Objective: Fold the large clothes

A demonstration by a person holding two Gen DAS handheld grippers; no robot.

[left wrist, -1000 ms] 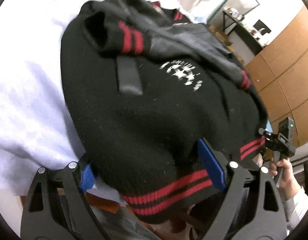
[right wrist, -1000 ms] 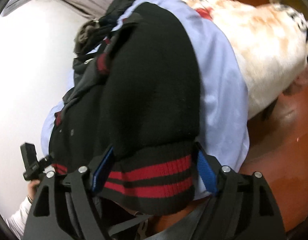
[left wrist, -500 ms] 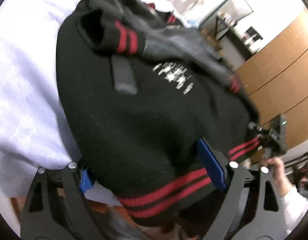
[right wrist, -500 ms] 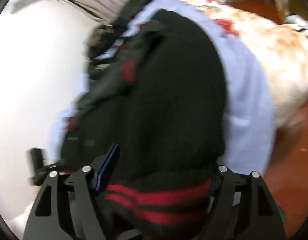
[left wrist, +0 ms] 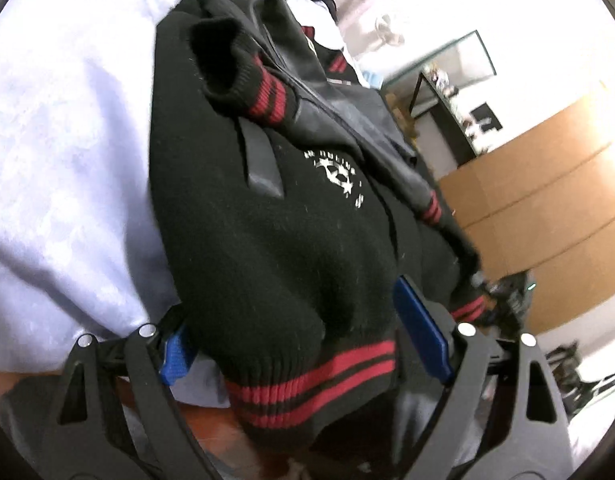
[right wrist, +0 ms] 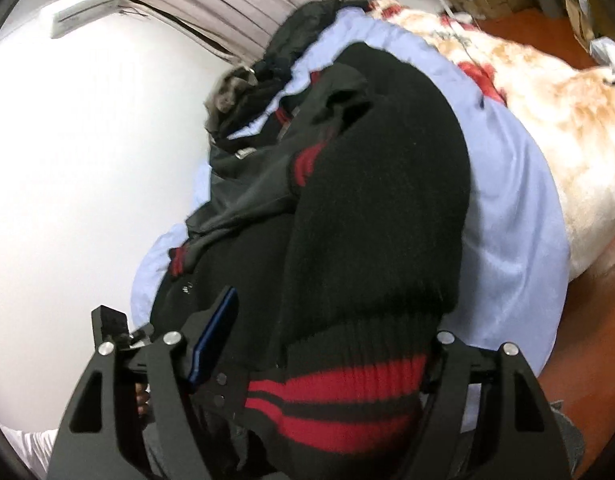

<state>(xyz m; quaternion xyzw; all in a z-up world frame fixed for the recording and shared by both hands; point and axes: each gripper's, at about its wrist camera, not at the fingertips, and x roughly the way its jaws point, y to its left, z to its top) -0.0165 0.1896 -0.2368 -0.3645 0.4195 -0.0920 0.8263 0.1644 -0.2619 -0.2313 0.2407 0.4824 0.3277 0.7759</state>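
A black jacket [left wrist: 275, 232] with red-striped ribbed hem and cuffs and a white star crest lies on a pale blue sheet [left wrist: 67, 152]. Its leather sleeves are folded across the body. My left gripper [left wrist: 307, 340] has its jaws spread wide around one corner of the striped hem [left wrist: 315, 384]. My right gripper [right wrist: 323, 344] stands the same way around the other hem corner [right wrist: 339, 396] of the jacket [right wrist: 379, 184]. Whether the pads press the cloth is hard to tell. The right gripper's right pad is hidden by the fabric.
The pale blue sheet [right wrist: 515, 216] covers a bed with a cream and red blanket [right wrist: 547, 92] beyond. Another dark garment [right wrist: 267, 76] lies at the far end. Brown cabinets [left wrist: 547, 208] and a black shelf [left wrist: 447, 108] stand beyond. Reddish-brown floor [right wrist: 587, 320] shows at the right.
Both grippers have lifted the hem and tilted; the views have rotated. The right wrist view now shows more wall and the air conditioner. The jaws stay spread around the hem.
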